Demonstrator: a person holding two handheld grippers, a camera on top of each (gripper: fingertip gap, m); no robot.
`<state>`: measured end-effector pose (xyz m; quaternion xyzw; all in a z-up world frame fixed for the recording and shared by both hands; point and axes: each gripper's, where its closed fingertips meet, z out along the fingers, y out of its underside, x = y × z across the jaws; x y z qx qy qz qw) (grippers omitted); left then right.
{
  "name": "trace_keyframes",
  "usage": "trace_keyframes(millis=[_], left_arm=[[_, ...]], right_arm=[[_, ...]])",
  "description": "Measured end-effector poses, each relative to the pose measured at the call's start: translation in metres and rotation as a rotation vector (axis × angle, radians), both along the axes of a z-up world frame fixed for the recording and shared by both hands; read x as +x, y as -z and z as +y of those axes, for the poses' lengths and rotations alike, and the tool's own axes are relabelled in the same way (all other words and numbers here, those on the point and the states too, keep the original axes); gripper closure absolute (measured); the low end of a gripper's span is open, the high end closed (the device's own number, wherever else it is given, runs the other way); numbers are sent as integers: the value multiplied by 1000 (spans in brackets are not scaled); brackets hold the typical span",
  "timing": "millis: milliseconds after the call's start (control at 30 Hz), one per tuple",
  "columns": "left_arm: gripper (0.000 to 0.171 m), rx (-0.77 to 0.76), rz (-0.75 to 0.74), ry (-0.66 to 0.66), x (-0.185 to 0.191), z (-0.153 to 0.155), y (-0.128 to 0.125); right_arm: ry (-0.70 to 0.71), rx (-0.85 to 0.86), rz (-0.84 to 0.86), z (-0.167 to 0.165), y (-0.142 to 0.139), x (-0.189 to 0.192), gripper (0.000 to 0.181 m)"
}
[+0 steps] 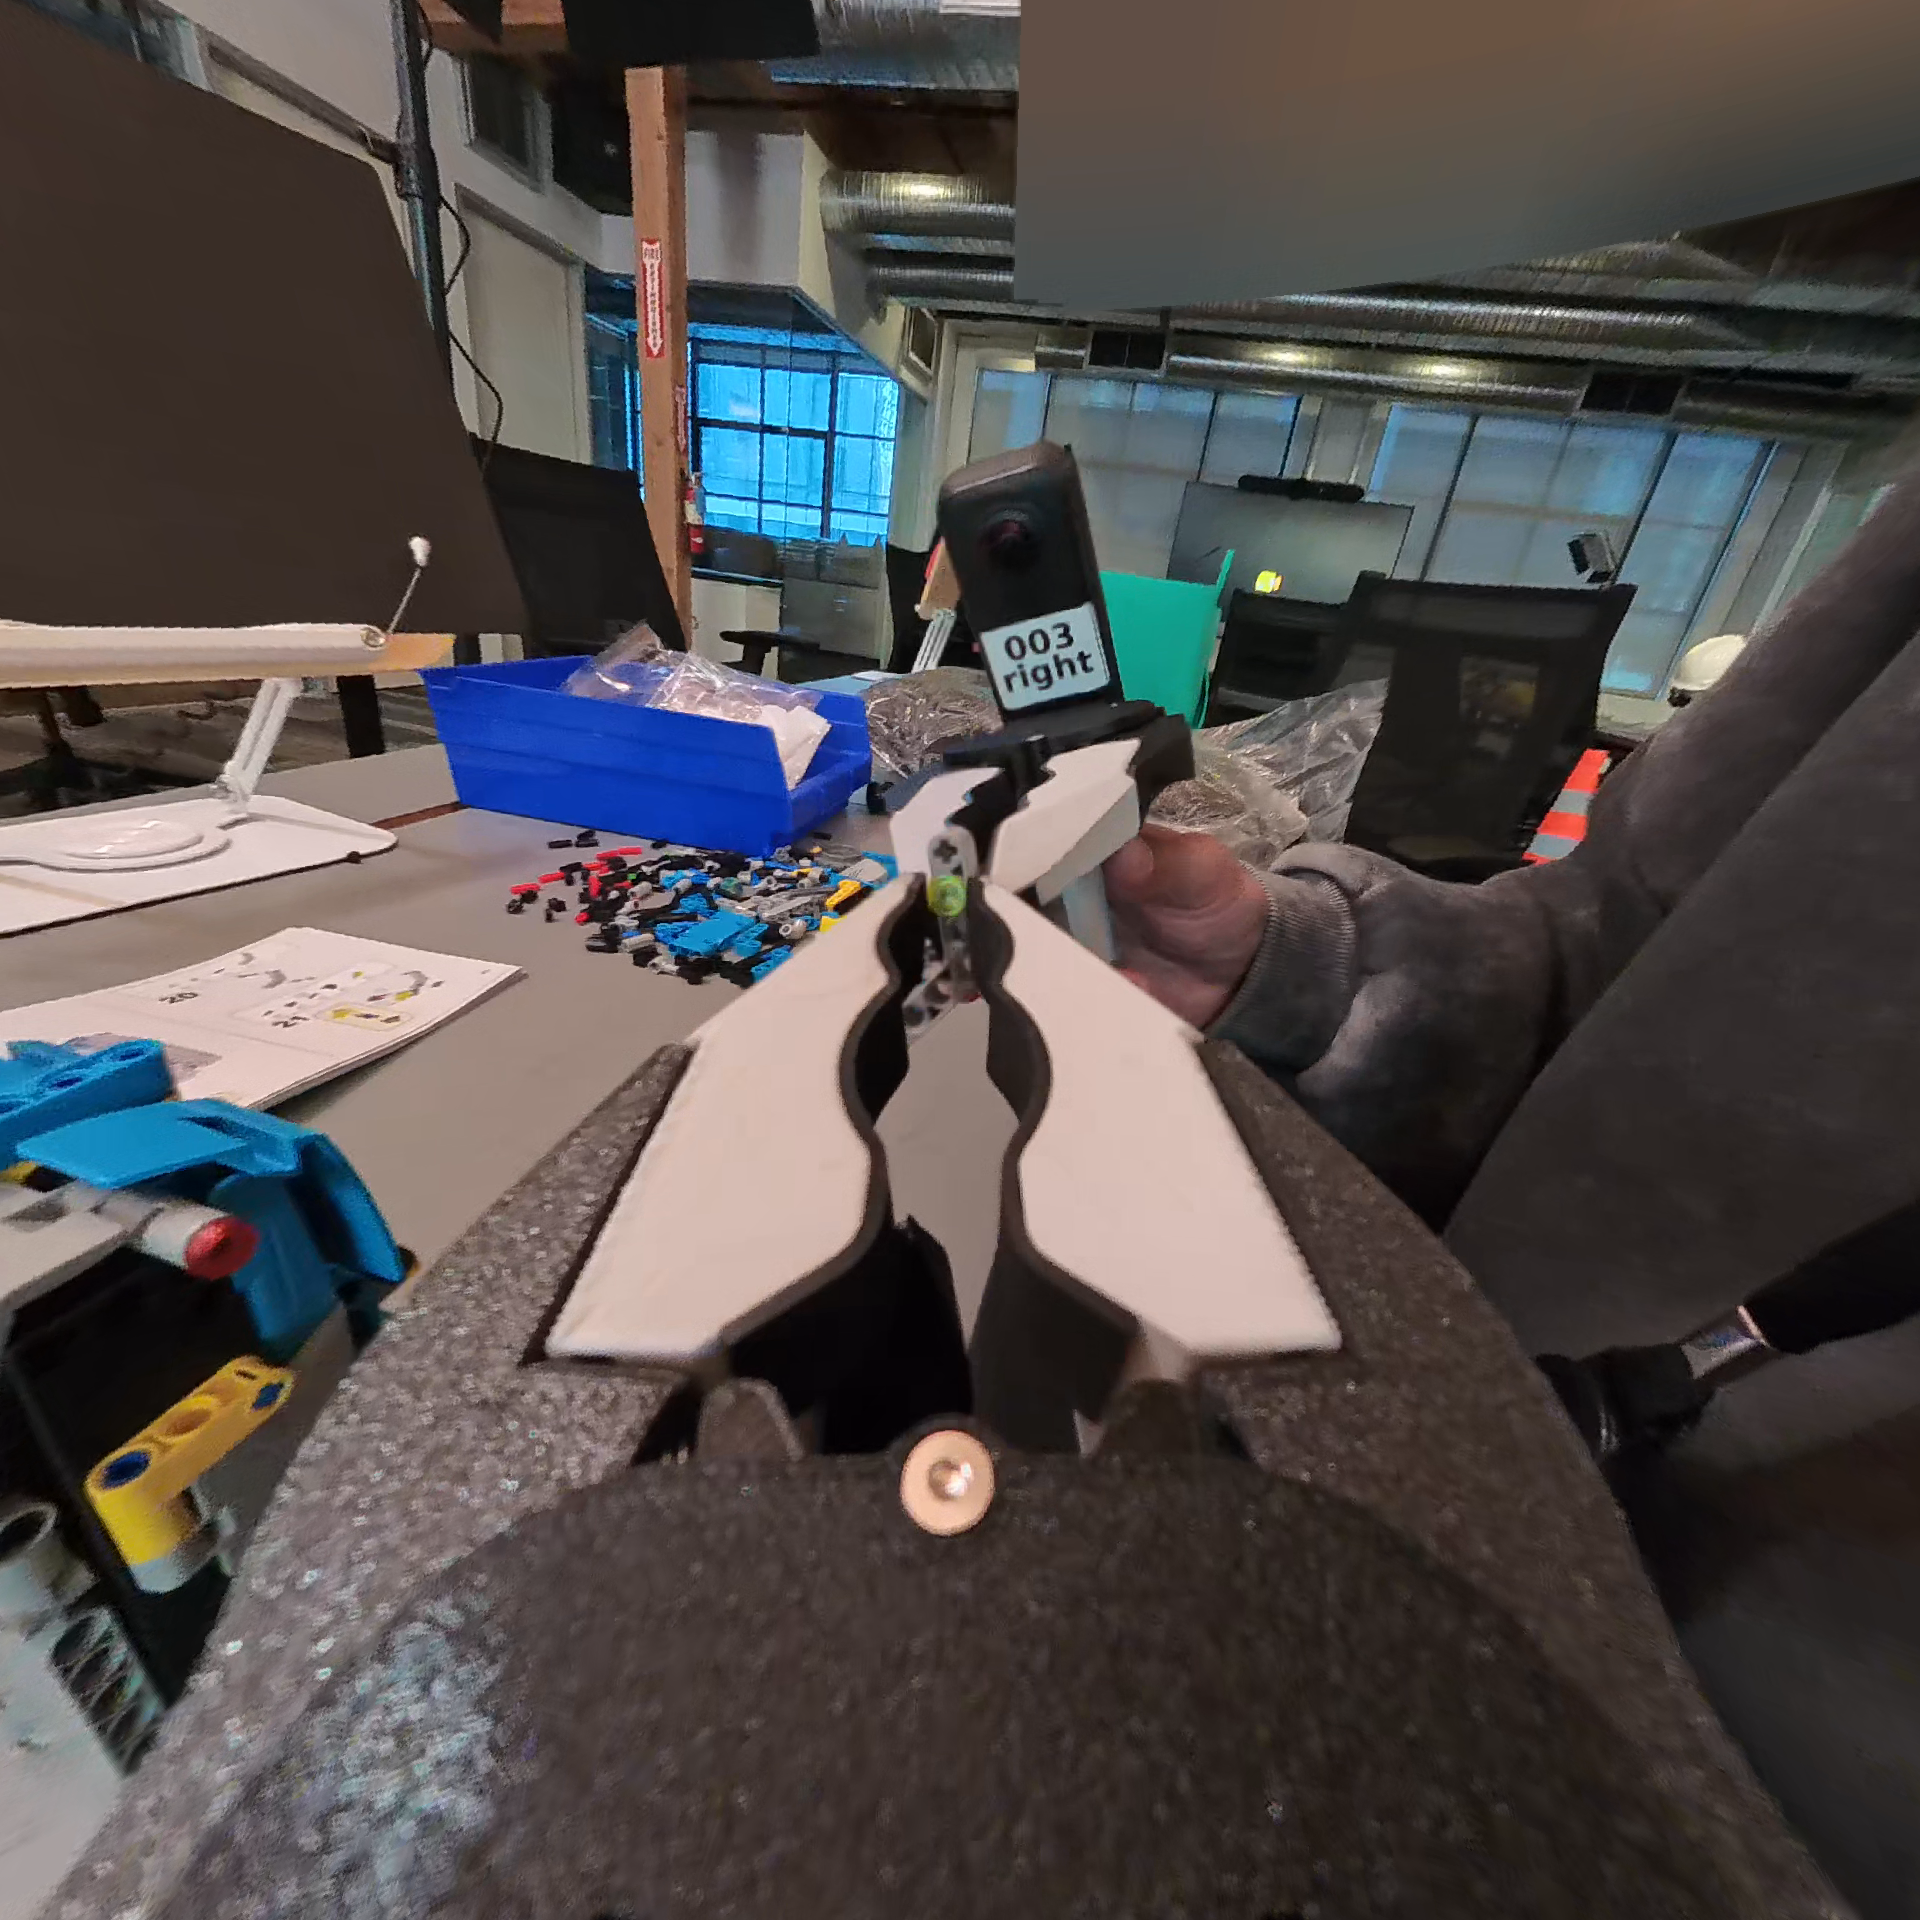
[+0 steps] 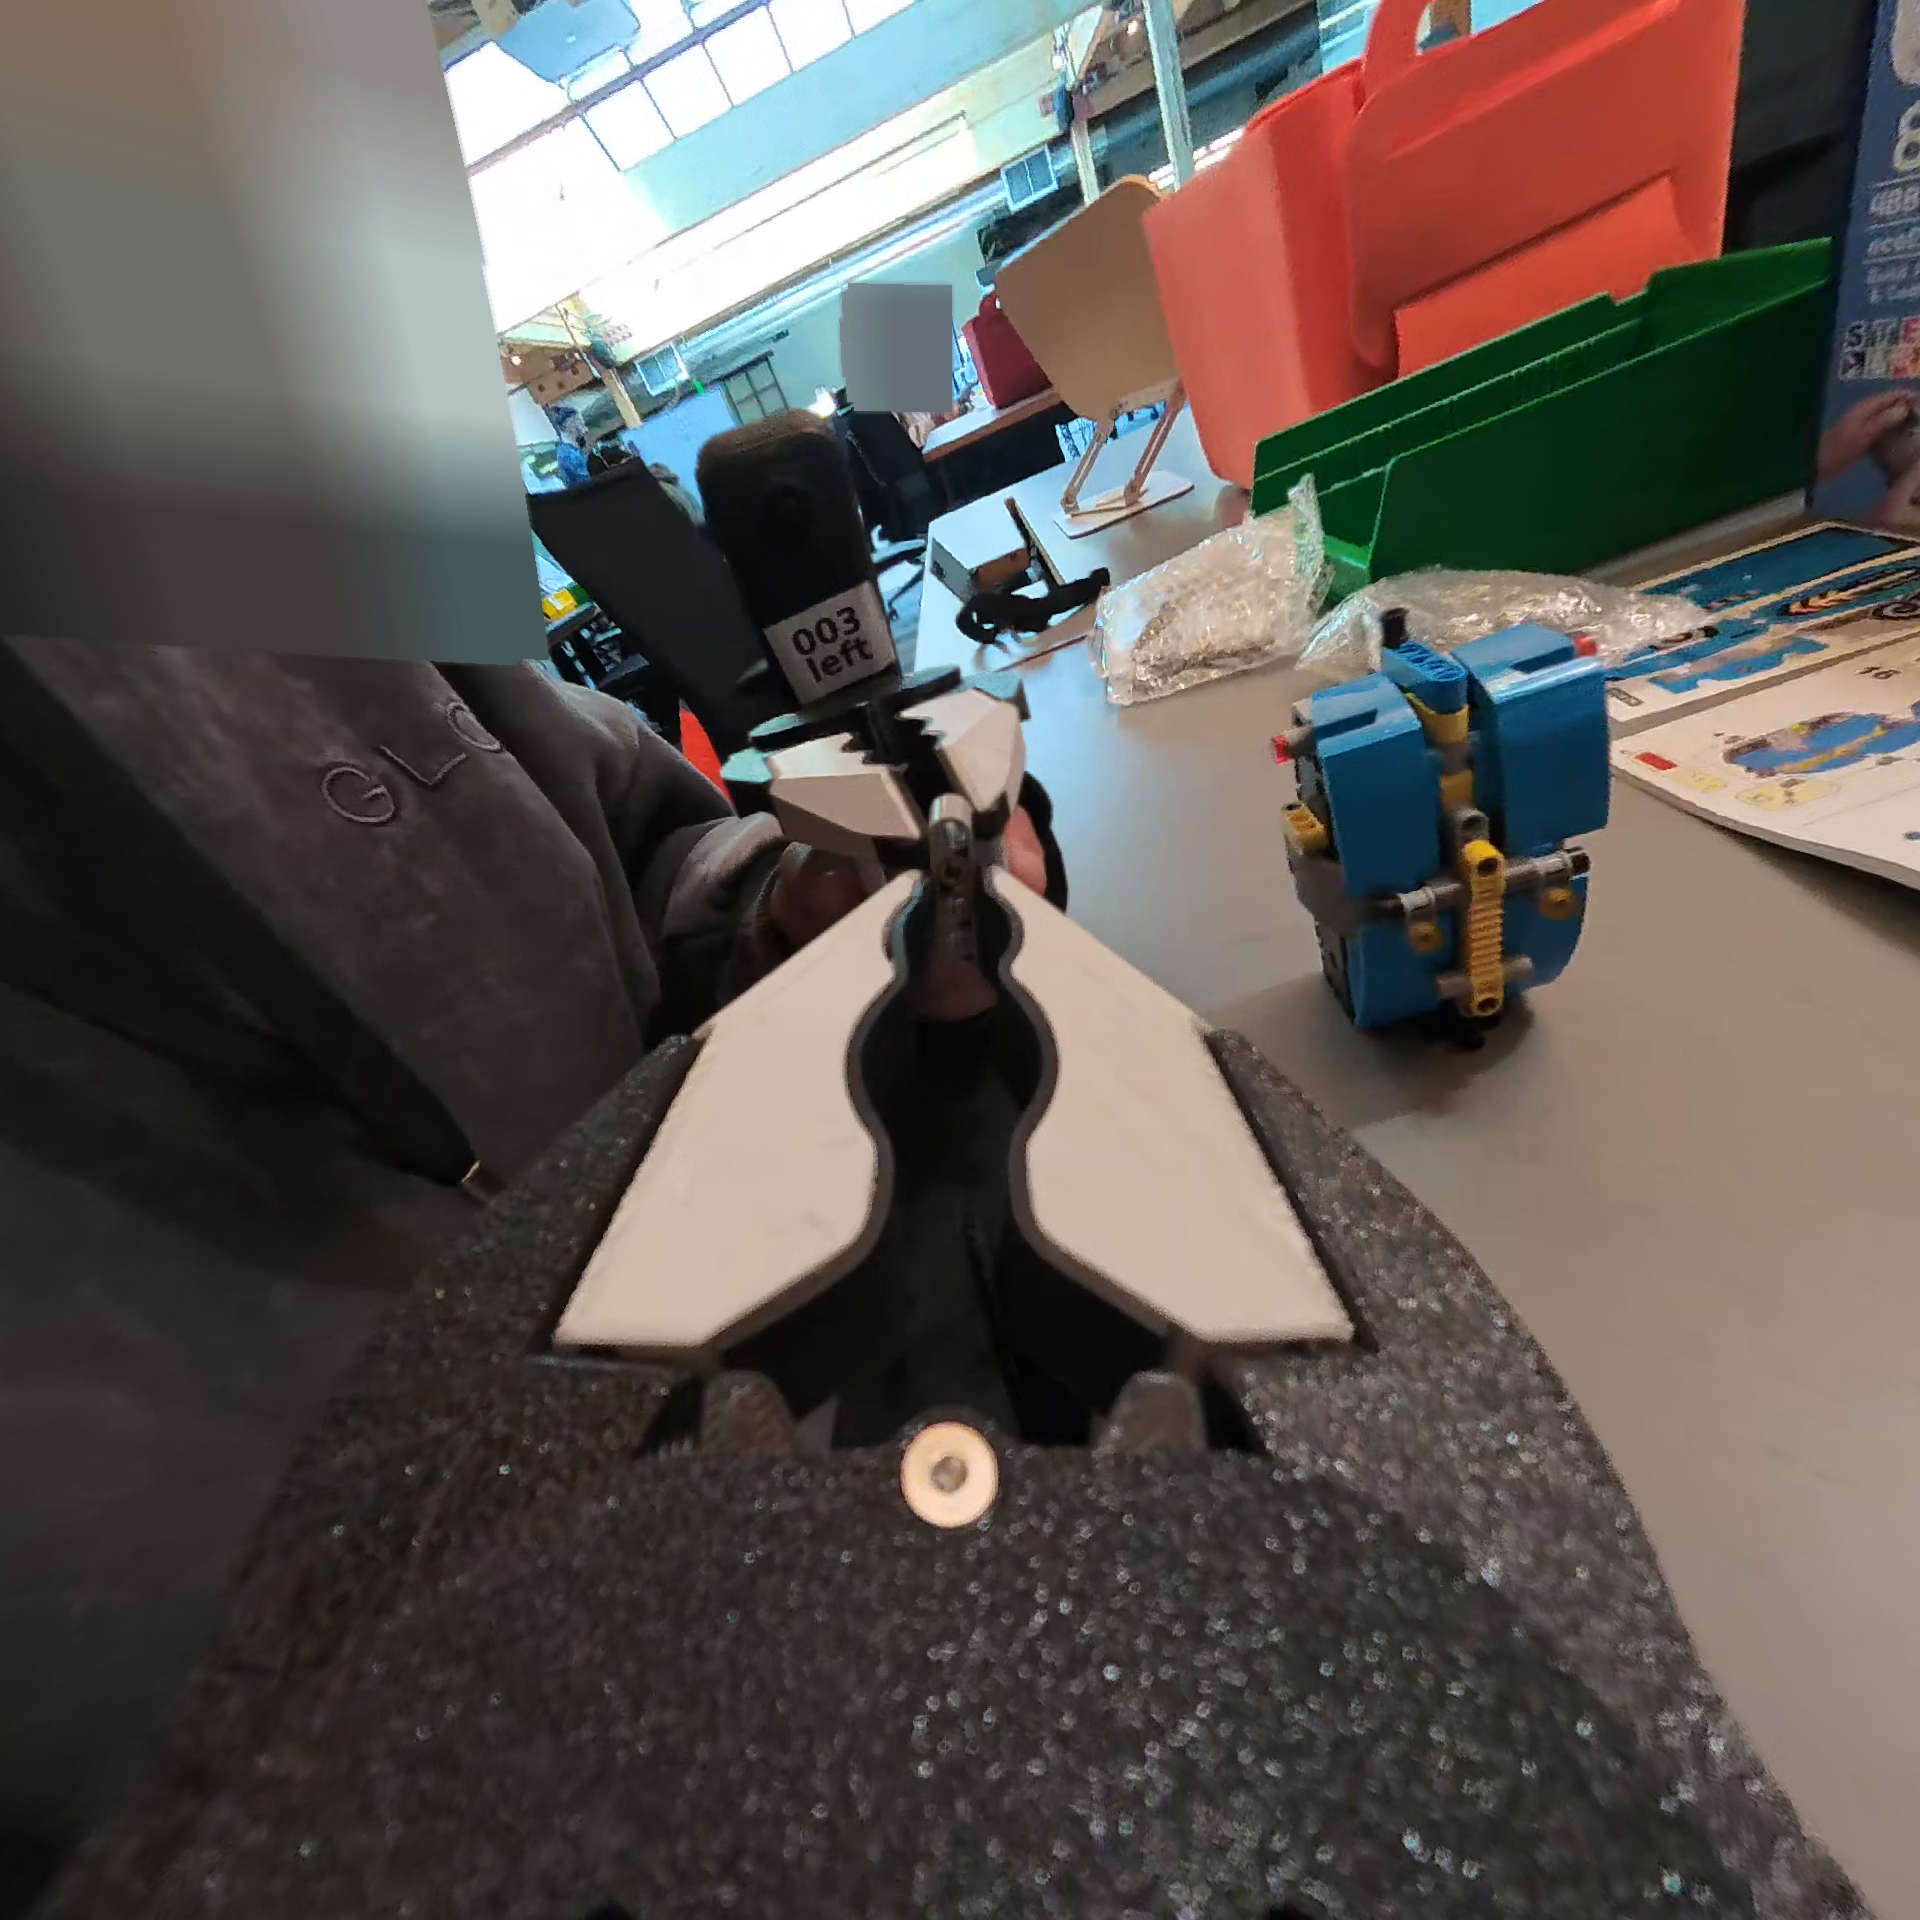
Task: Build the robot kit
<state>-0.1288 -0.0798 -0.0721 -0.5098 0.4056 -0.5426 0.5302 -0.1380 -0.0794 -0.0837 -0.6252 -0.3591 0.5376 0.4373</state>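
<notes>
A thin grey beam with holes (image 1: 928, 992) is held in the air between my two grippers, which face each other tip to tip. My left gripper (image 1: 950, 902) is shut on it where a small translucent green pin (image 1: 948, 894) sits in the beam. My right gripper (image 1: 982, 831) shows beyond, gripping the beam's far end, with a hand (image 1: 1184, 925) on its handle. In the right wrist view my right gripper (image 2: 952, 896) is shut on the same beam (image 2: 954, 914), and the left gripper (image 2: 940, 805) shows behind it.
A grey table (image 1: 499, 1101) carries a blue brick model (image 1: 187, 1174), which also shows in the right wrist view (image 2: 1444, 831). There is also a pile of small loose pieces (image 1: 717, 904), a blue bin (image 1: 644, 758), an instruction booklet (image 1: 291, 1008), a green bin (image 2: 1538, 447), plastic bags (image 2: 1205, 603) and an orange tote (image 2: 1455, 208). My two grippers' fingertips are within a few centimetres of each other.
</notes>
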Motion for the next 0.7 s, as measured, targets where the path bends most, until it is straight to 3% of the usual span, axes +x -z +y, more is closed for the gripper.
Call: trace_keyframes(millis=[233, 433, 567, 700], left_arm=[[165, -93, -27, 80, 0, -4, 0], [164, -144, -12, 195, 10, -21, 2], [165, -16, 53, 89, 12, -23, 5], [165, 60, 191, -1, 3, -10, 22]], right_arm=[[4, 62, -26, -2, 0, -1, 173], [94, 299, -286, -2, 16, -11, 174], [133, 324, -316, -4, 19, -15, 175], [112, 253, -496, 7, 63, 2, 174]])
